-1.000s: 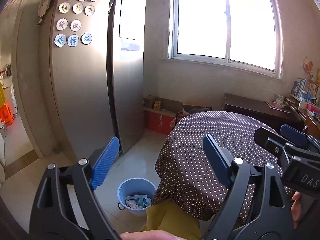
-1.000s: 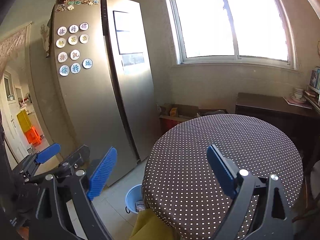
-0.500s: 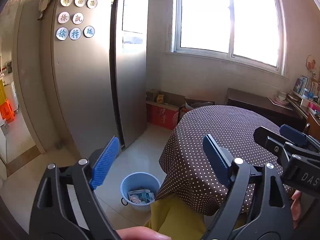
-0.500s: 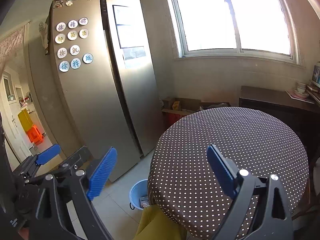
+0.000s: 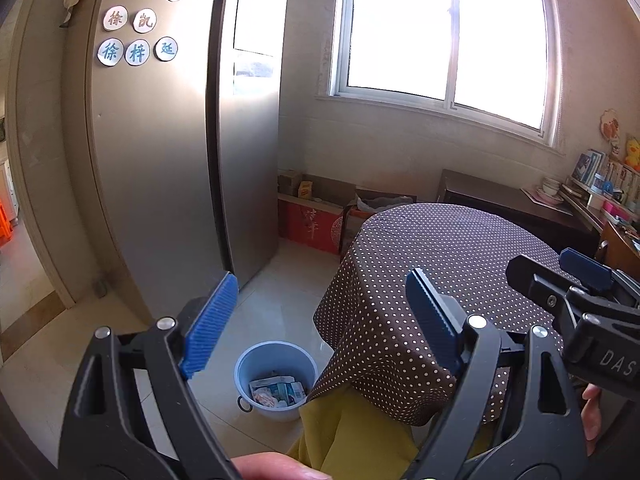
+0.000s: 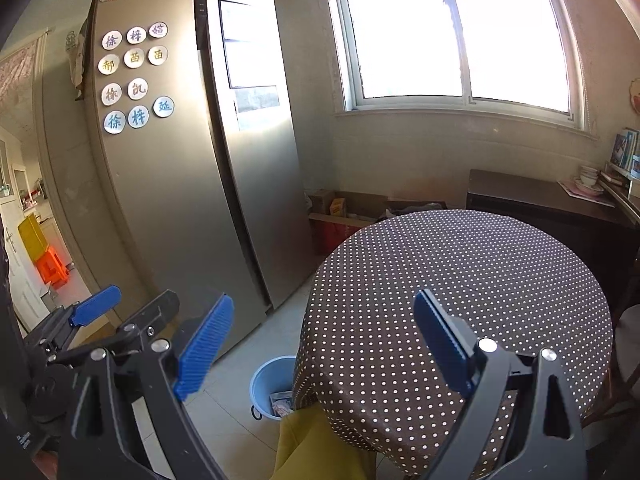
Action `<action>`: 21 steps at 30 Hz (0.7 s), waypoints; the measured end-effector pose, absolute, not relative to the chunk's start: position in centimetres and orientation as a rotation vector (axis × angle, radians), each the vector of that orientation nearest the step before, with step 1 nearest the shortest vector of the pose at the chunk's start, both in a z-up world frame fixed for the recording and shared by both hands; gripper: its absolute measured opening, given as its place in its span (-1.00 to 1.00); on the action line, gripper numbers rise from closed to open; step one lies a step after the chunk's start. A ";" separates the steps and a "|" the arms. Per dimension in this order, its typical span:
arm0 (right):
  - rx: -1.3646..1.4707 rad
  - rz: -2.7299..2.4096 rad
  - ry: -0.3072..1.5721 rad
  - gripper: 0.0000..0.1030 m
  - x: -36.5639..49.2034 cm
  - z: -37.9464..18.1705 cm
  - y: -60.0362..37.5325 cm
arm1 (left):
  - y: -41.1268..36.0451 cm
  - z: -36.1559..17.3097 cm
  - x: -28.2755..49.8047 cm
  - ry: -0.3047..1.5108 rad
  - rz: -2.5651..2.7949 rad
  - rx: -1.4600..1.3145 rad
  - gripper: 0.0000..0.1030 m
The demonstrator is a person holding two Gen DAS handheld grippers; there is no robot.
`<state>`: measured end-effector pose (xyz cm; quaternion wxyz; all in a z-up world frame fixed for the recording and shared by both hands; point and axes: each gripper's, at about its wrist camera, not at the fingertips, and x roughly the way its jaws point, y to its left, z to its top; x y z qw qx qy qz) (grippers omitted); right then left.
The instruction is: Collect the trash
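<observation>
A light blue bucket point(image 5: 276, 376) stands on the tiled floor by the round table, with crumpled wrappers and paper point(image 5: 276, 392) inside it. My left gripper point(image 5: 320, 276) is open above the bucket and holds nothing. In the right wrist view the table's cloth partly hides the bucket point(image 6: 272, 380). My right gripper point(image 6: 323, 296) is open over the near edge of the table, also with nothing in it. Each gripper shows in the other's view: the right gripper point(image 5: 580, 292) at the right edge, the left gripper point(image 6: 96, 308) at the lower left.
The round table point(image 6: 460, 280) wears a brown polka-dot cloth over a yellow underlayer point(image 5: 352, 432). A tall steel fridge point(image 5: 168, 168) stands to the left. Cardboard boxes point(image 5: 312, 216) and a dark sideboard point(image 6: 552, 208) line the wall below the window. Part of a hand point(image 5: 272, 468) shows at the bottom.
Both grippers have drifted forward and slightly down towards the table and bucket. The fridge magnets sit higher in both views. Both pairs of jaws stand as wide as before.
</observation>
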<state>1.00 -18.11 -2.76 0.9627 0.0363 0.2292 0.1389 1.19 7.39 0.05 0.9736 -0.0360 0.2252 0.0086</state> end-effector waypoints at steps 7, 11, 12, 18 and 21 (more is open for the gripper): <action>0.068 0.250 0.475 0.74 0.9 -3.2 -18.0 | 7.4 -0.4 1.4 0.457 -0.011 -0.066 0.64; 0.064 0.238 0.469 0.74 0.8 -3.1 -18.1 | 7.1 -0.4 1.5 0.451 -0.010 -0.058 0.64; 0.064 0.238 0.470 0.74 0.9 -3.1 -18.1 | 7.1 -0.4 1.5 0.452 -0.011 -0.059 0.64; 0.062 0.234 0.471 0.74 1.0 -3.1 -18.3 | 7.1 -0.5 1.6 0.457 -0.014 -0.060 0.64; 0.062 0.236 0.470 0.74 1.0 -3.0 -18.3 | 7.1 -0.5 1.7 0.456 -0.013 -0.060 0.64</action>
